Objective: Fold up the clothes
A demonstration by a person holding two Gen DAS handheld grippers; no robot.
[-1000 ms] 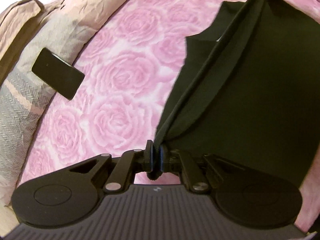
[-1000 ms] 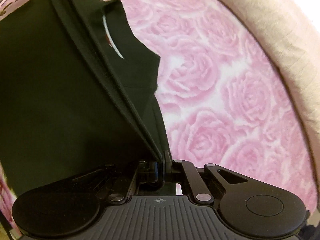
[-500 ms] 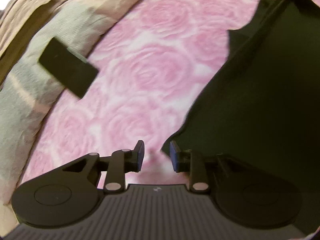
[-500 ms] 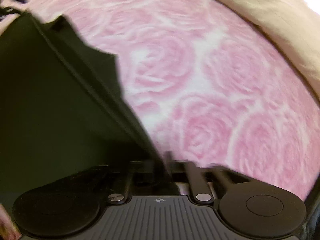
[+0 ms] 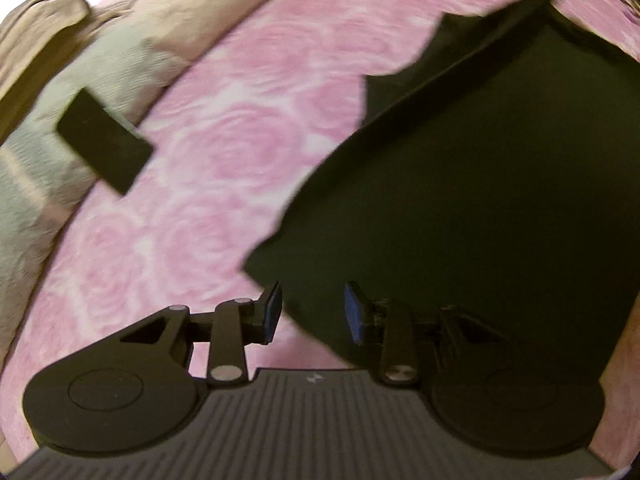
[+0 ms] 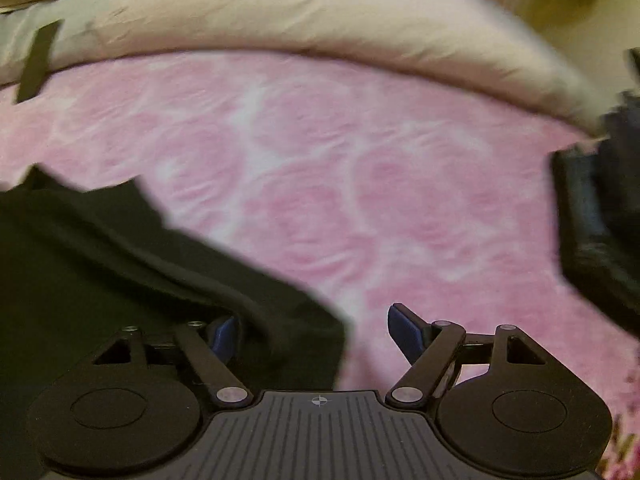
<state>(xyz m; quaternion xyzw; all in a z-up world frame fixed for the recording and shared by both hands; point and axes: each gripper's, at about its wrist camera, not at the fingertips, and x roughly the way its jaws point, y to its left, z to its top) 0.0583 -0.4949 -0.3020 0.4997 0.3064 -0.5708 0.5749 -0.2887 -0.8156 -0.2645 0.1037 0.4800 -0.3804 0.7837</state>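
Note:
A black garment lies folded flat on the pink rose-patterned bedspread. My left gripper is open and empty, its jaws apart just above the garment's near left corner. In the right wrist view the same garment fills the lower left. My right gripper is open wide, with the garment's right edge lying between its jaws and ungripped.
A beige duvet bunches along the far side of the bed. A flat black rectangular object rests on the grey herringbone blanket. A dark folded pile sits at the right edge.
Both grippers let go of the black garment and opened. The stretched fold dropped flat onto the bedspread. The right gripper swung right, bringing the duvet and dark pile into view.

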